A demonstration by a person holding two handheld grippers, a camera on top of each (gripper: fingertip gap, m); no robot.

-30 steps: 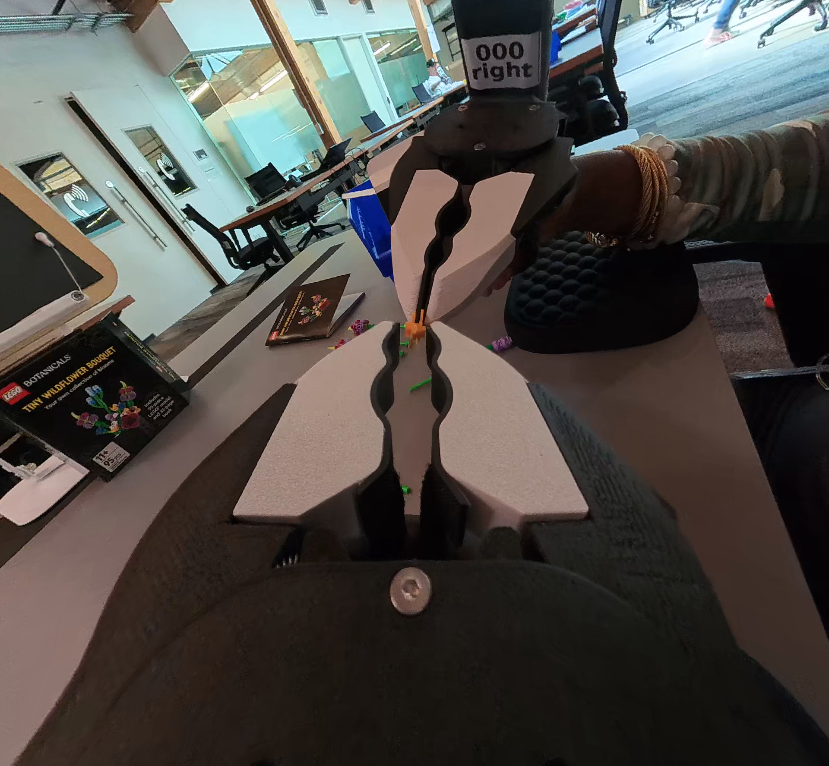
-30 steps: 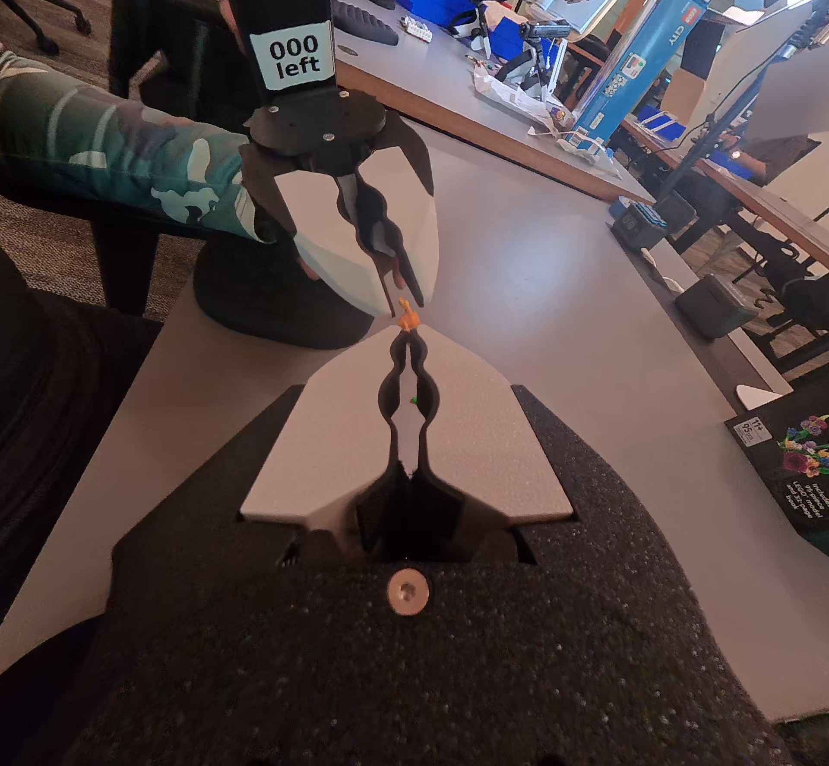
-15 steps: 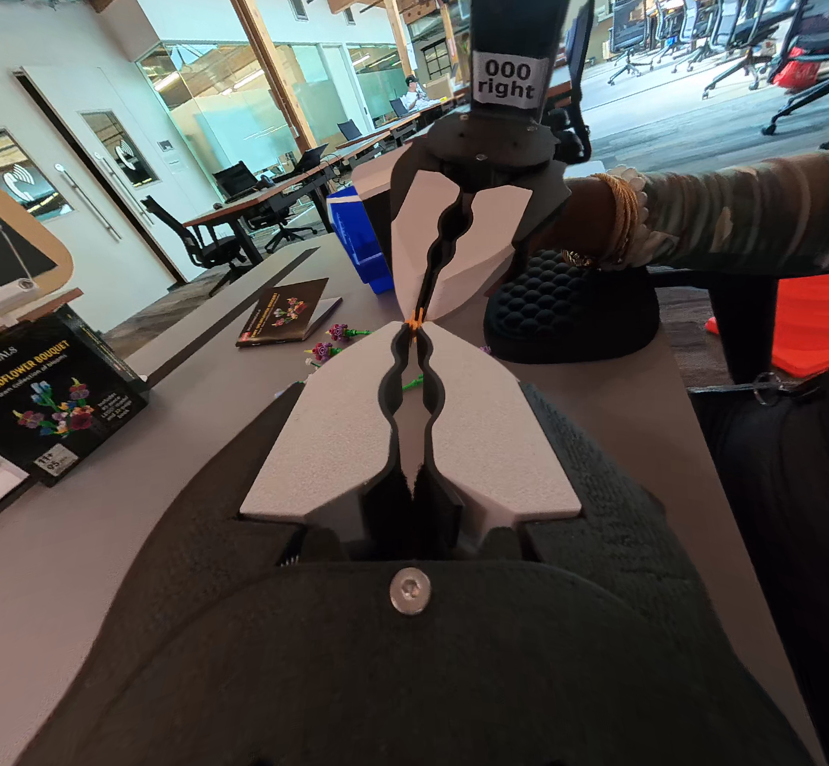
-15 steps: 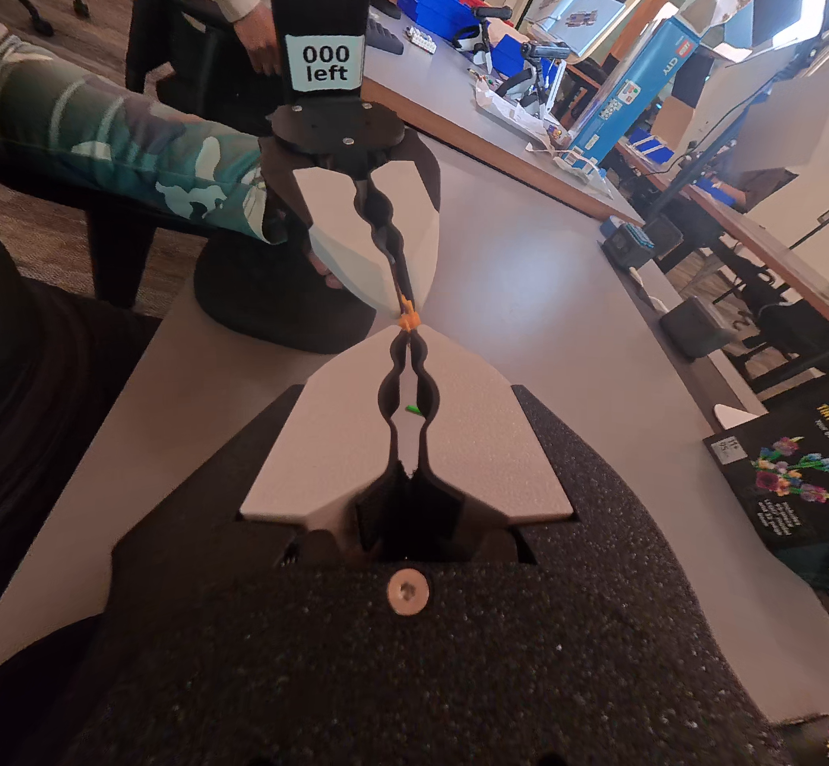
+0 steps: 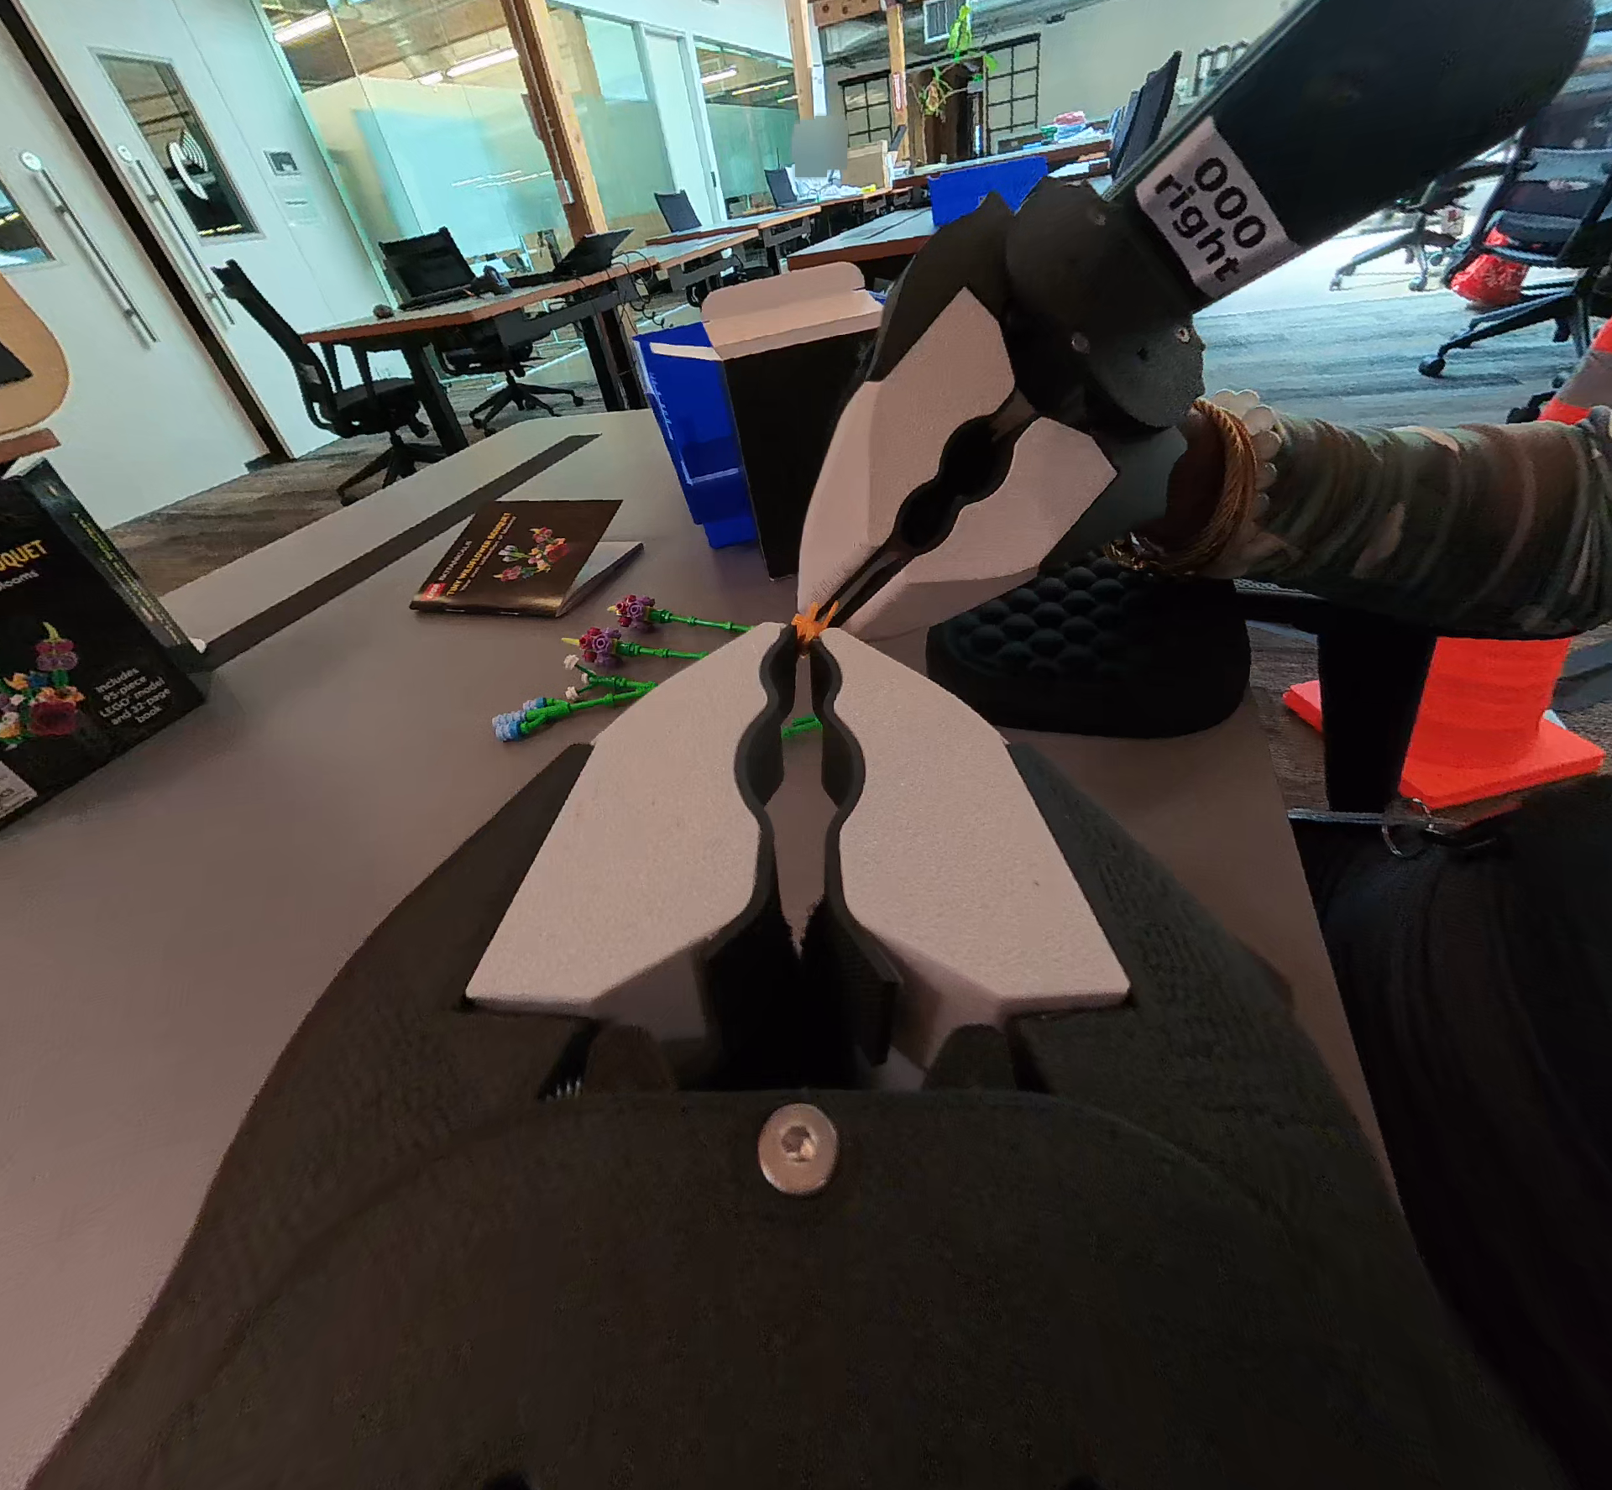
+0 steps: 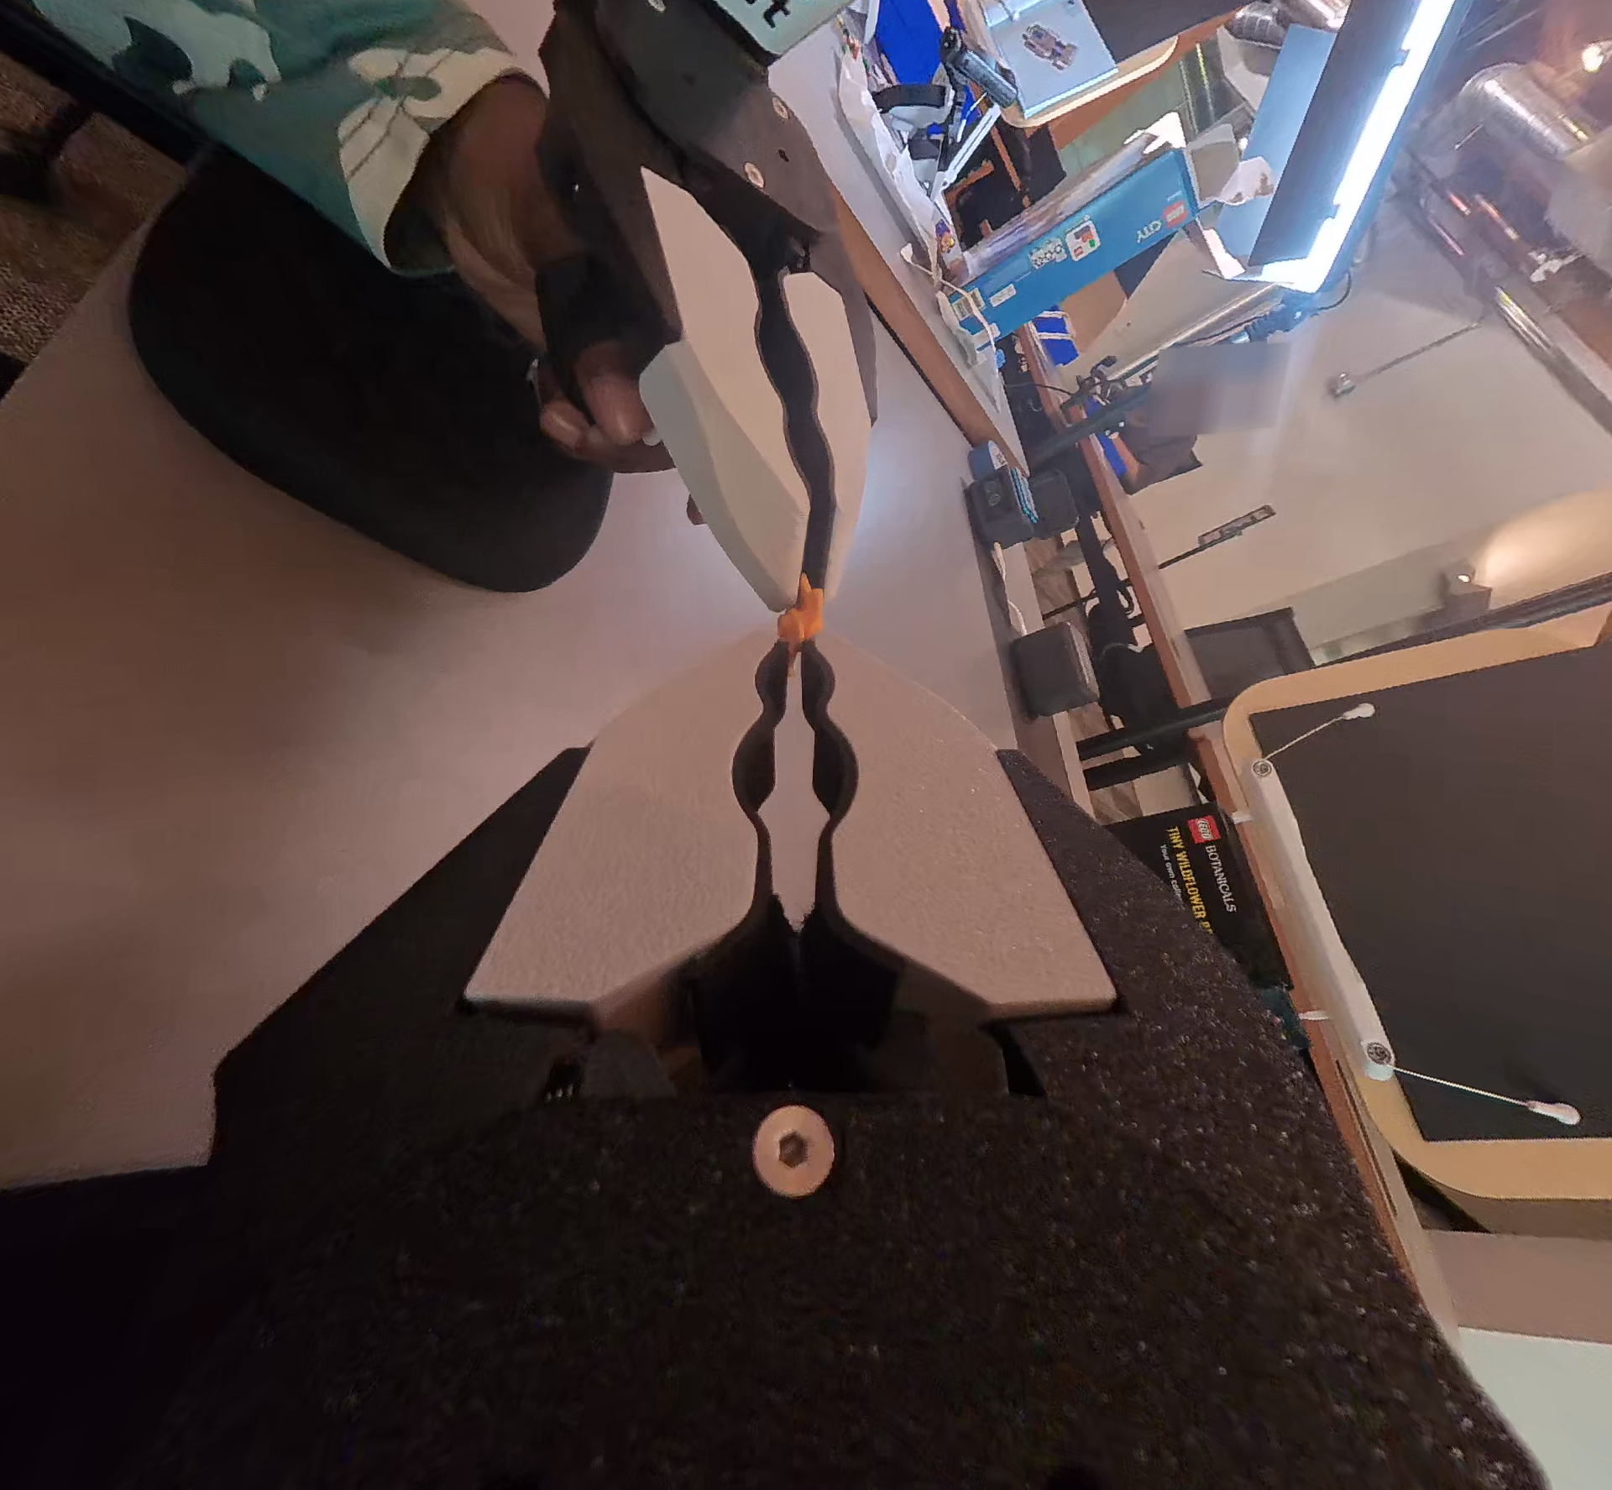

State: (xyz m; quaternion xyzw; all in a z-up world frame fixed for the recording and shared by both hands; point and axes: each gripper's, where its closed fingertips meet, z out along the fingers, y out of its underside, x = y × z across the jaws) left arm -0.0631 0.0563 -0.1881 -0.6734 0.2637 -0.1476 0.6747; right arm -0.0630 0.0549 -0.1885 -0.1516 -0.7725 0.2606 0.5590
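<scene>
Shift: since a second ago I've rolled the right gripper over sideways; it was coming straight down, now it slants in from my right, tips still meeting the left's.
Left gripper: jaws closed to a sliver, pinching the orange piece at the very tips.
Right gripper: also nipped shut on that piece, so both hold it, lifted clear above the table.
Why: tip-to-tip grip keeps the tiny part visible between the fingers.
Nearby: brick flowers lie left of my tips, booklet beyond them, black pad behind.

left tool: tips pinched together | right tool: tips pinched, meeting left tip-to-tip
</scene>
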